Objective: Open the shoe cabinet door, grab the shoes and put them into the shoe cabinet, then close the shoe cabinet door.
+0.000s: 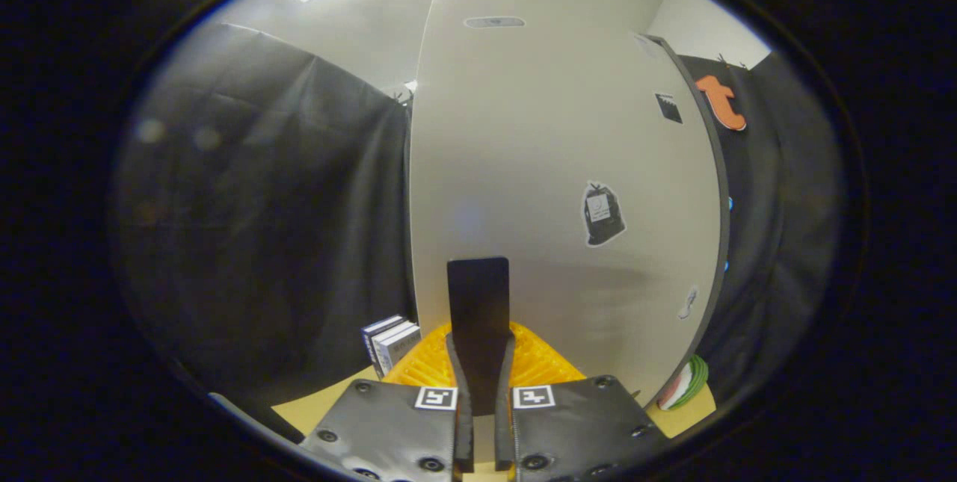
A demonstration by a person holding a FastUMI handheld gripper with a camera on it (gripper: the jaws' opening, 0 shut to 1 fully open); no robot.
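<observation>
The fingers [478, 381] stand nearly together, pinching a flat black tab [478, 310] (apparently the door's handle). Below lies an orange ribbed thing [542, 362]. Just beyond, the white shoe cabinet door [553, 138] looks stiff, light, smooth; hold the tab.

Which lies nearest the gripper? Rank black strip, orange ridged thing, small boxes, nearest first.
1. black strip, clamped between the fingers of the gripper.
2. orange ridged thing, just ahead, beneath the strip.
3. small boxes, beyond the fingers, to their left.
</observation>
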